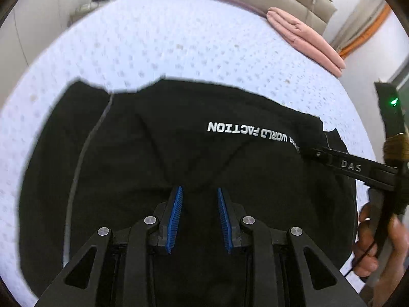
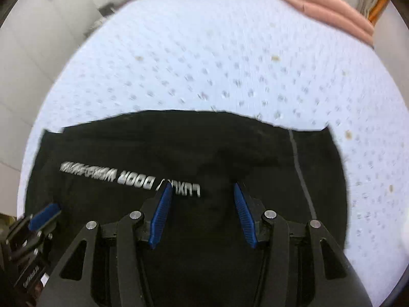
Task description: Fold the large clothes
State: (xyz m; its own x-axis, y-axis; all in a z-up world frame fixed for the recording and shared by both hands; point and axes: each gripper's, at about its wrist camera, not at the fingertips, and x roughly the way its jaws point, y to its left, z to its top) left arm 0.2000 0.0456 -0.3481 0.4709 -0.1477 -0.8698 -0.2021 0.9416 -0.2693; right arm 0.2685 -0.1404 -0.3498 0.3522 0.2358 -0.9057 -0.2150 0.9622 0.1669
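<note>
Left wrist view: my left gripper [image 1: 199, 192] and right gripper [image 2: 202, 188] hover, jaws parted and empty, over the black garment [image 1: 153, 153] on the bed [image 1: 153, 38]; soft, limp, light cloth, best pinched at a hem corner.

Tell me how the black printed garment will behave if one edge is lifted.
The black garment lies limp and creased on the bedspread, so it would probably droop and sag rather than hold shape. Stacked layers may slide apart. It looks unlikely to break.
</note>
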